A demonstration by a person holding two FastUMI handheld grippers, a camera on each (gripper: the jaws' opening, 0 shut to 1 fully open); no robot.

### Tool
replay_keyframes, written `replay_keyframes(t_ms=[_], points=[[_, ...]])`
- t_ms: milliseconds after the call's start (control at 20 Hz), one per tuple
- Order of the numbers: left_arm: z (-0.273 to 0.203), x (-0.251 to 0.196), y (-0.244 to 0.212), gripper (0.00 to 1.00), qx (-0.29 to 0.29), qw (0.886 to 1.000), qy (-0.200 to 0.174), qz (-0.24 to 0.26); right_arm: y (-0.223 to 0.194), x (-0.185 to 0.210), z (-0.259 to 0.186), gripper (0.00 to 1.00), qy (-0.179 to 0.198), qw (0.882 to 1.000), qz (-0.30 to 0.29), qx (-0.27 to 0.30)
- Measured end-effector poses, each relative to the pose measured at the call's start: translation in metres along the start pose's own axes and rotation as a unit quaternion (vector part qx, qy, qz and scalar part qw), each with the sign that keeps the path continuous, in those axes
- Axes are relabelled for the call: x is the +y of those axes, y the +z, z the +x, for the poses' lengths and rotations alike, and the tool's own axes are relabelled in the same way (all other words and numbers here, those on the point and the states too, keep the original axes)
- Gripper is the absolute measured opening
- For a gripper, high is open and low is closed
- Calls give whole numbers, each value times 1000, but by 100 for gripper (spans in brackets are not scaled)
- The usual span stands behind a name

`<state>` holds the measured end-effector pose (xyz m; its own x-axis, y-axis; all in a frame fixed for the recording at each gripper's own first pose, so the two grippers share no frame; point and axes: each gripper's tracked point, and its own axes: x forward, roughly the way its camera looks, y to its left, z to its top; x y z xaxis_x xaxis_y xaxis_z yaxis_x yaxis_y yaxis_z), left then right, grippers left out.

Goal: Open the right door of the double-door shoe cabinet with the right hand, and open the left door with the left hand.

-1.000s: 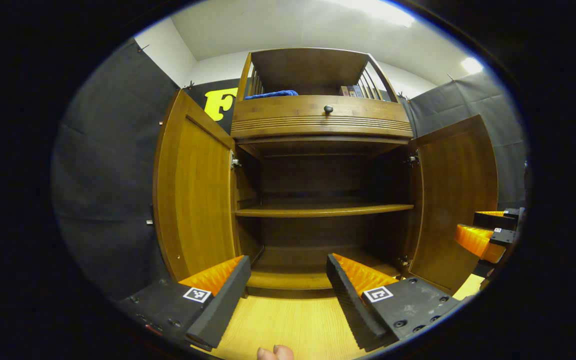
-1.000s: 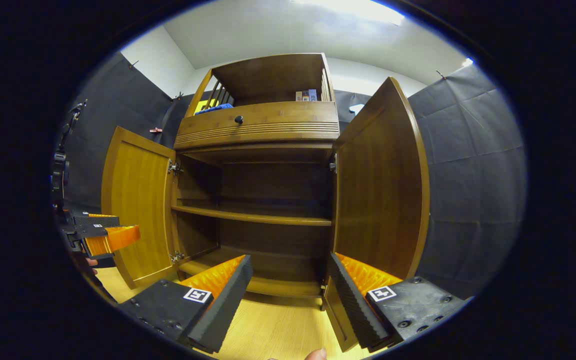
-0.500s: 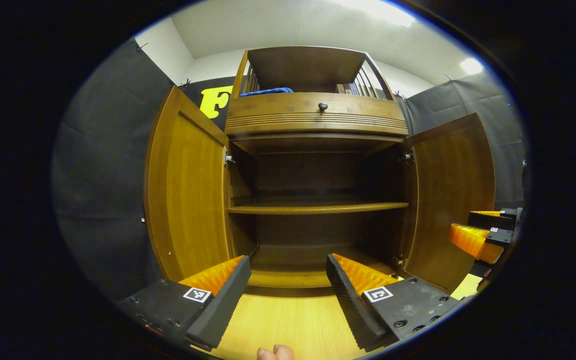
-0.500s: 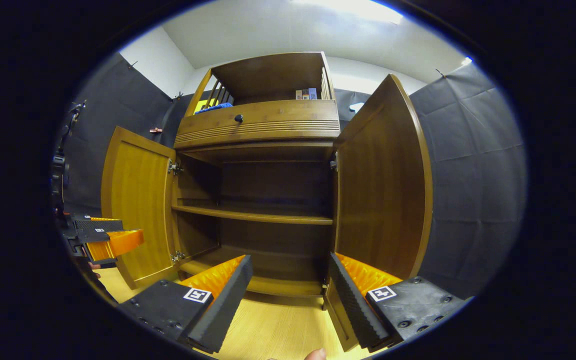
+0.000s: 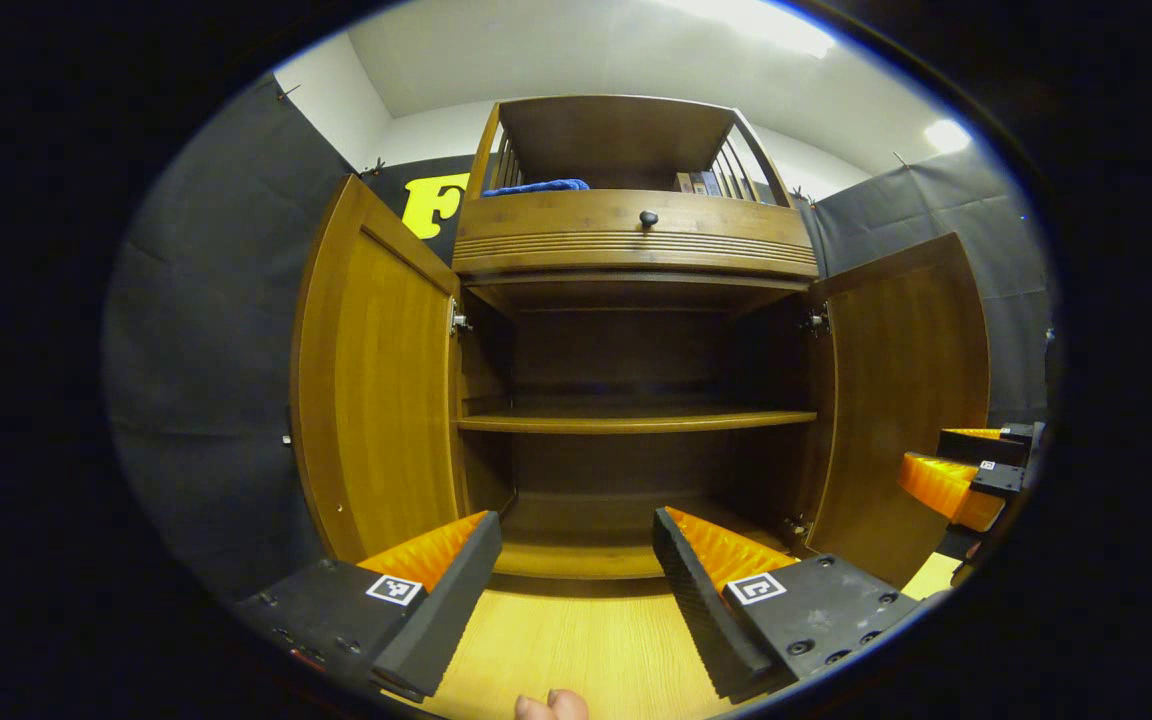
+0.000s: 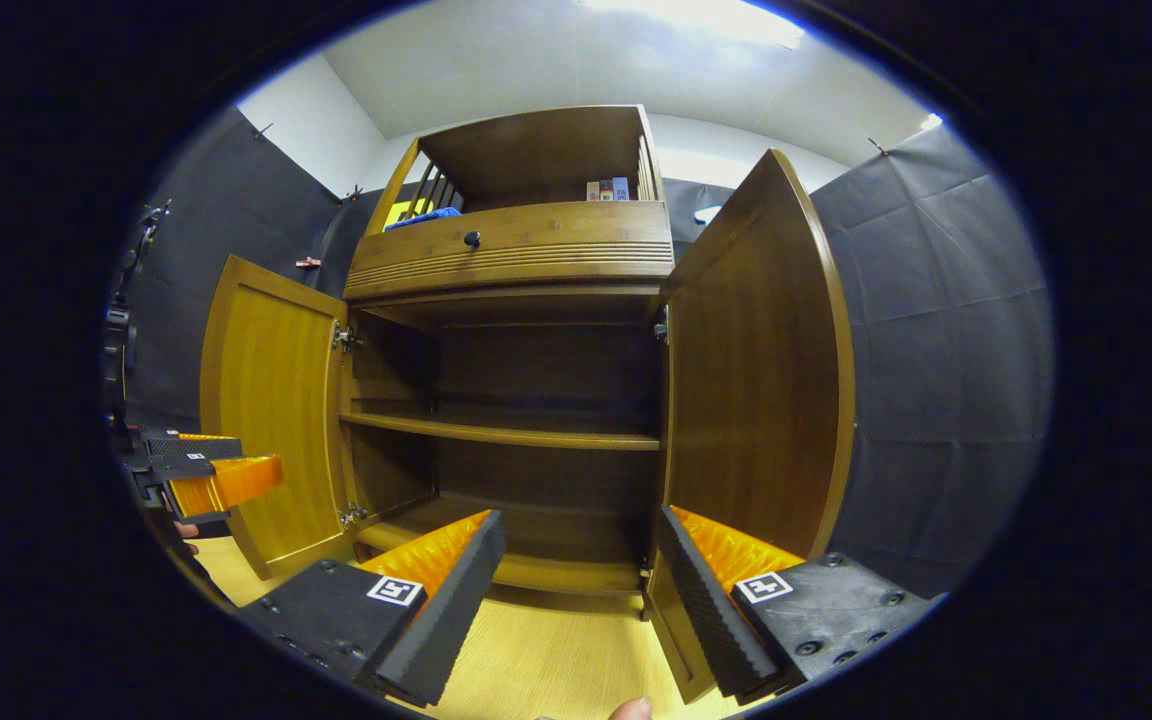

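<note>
The wooden shoe cabinet (image 5: 636, 250) (image 6: 516, 260) stands ahead with both doors swung wide. Its left door (image 5: 376, 380) (image 6: 271, 420) and right door (image 5: 906, 390) (image 6: 751, 370) stand open, showing one inner shelf (image 5: 636, 420) (image 6: 501, 435) with nothing on it. My left gripper (image 5: 576, 600) is open, a short way in front of the cabinet's base, holding nothing. My right gripper (image 6: 581, 600) is open too, its right finger (image 6: 726, 590) close beside the right door's lower edge. The right gripper (image 5: 966, 470) appears far right in the left gripper view; the left gripper (image 6: 201, 470) appears far left in the right gripper view.
A drawer with a dark knob (image 5: 648, 218) (image 6: 472, 239) sits above the doors. The railed top holds a blue cloth (image 5: 536, 186) (image 6: 421, 214) and small boxes (image 5: 696, 181) (image 6: 606, 189). Light wooden floor (image 5: 576, 650) lies below the grippers. A fingertip (image 5: 548, 706) shows at the bottom edge.
Both views have shifted only slightly. The doors stay wide open and both grippers stay open.
</note>
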<state>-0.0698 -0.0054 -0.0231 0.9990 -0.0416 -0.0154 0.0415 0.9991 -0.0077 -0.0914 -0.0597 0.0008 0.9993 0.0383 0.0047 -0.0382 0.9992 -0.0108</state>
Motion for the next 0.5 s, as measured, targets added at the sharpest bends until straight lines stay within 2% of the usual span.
replay_keyframes(t_ms=[150, 250, 350, 400, 500], points=[[0, 0, -1, 94, 1, 1000, 0, 1, 1, 1, 0, 99, 1, 1000, 0, 0], [1, 0, -1, 94, 2, 1000, 1, 2, 0, 1, 0, 95, 1, 1000, 0, 1], [0, 0, -1, 94, 3, 1000, 1, 1, 0, 1, 0, 99, 1, 1000, 0, 0], [0, 0, 0, 95, 2, 1000, 0, 1, 1, 1, 0, 97, 1, 1000, 0, -1], [0, 0, 1, 95, 1, 1000, 0, 2, 3, 1, 0, 99, 0, 1000, -1, -2]])
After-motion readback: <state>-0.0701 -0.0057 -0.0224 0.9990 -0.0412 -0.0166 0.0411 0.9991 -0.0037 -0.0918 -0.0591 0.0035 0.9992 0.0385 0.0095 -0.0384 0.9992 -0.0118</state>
